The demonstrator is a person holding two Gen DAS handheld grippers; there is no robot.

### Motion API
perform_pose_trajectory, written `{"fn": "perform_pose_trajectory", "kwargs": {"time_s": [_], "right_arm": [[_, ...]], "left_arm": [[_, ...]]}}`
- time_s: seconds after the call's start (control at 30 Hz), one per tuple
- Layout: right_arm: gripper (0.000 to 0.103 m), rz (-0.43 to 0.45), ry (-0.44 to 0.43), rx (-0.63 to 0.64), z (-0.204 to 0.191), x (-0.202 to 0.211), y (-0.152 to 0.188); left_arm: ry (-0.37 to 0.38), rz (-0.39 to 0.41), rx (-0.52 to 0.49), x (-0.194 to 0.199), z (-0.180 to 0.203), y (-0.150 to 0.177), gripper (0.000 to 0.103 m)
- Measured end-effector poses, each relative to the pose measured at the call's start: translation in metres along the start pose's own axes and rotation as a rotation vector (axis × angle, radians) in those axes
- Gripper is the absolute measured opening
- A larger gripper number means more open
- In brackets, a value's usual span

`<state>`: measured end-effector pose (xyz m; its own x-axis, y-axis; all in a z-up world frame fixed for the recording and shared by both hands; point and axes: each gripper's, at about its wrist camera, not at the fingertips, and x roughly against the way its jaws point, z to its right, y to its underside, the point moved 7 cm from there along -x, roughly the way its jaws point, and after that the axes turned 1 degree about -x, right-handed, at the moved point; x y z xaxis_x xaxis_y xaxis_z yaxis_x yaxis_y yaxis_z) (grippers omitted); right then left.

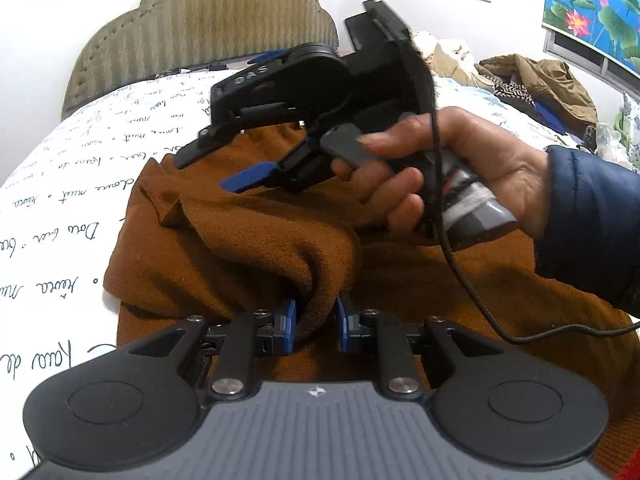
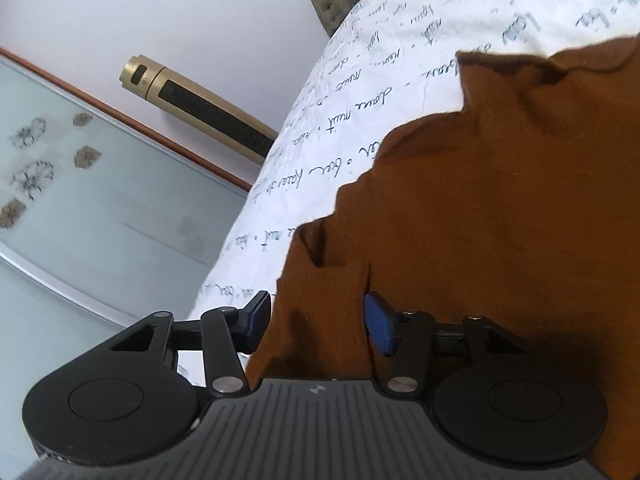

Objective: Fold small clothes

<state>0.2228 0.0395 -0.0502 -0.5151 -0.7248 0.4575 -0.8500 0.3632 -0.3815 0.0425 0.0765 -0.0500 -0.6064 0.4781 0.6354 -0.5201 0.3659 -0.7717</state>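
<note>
Mid-fold: my left gripper [image 1: 316, 326] pinches the brown sweater [image 1: 248, 240]; right gripper [image 2: 320, 326] straddles fabric half-open, probably should clamp next.

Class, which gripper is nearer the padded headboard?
Right. The right gripper hovers over the brown garment, ahead of the left gripper, toward the headboard; the left one pinches the garment farther back.

It was a home bedroom — a bed with script-printed sheet [image 1: 80, 168], padded headboard [image 1: 208, 20], clothes heaped [image 1: 532, 80] nearby.
</note>
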Motion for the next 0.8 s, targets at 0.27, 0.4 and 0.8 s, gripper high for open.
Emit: {"fn": "perform_pose_trajectory", "kwargs": {"time_s": [0.27,0.4,0.8], "right_arm": [[0.012,0.089,0.077,0.117,-0.014,0.027,-0.005],[0.012,0.278,0.194,0.218,-0.012,0.094,-0.010],[0.012,0.568,0.426,-0.034,0.092,0.248,0.044]], "left_arm": [[-0.020,0.011,0.019,0.003,-0.004,-0.009,0.020],[-0.054,0.036,0.041,0.009,-0.011,-0.017,0.031],[-0.178,0.066,0.012,0.009,-0.018,-0.021,0.078]]}}
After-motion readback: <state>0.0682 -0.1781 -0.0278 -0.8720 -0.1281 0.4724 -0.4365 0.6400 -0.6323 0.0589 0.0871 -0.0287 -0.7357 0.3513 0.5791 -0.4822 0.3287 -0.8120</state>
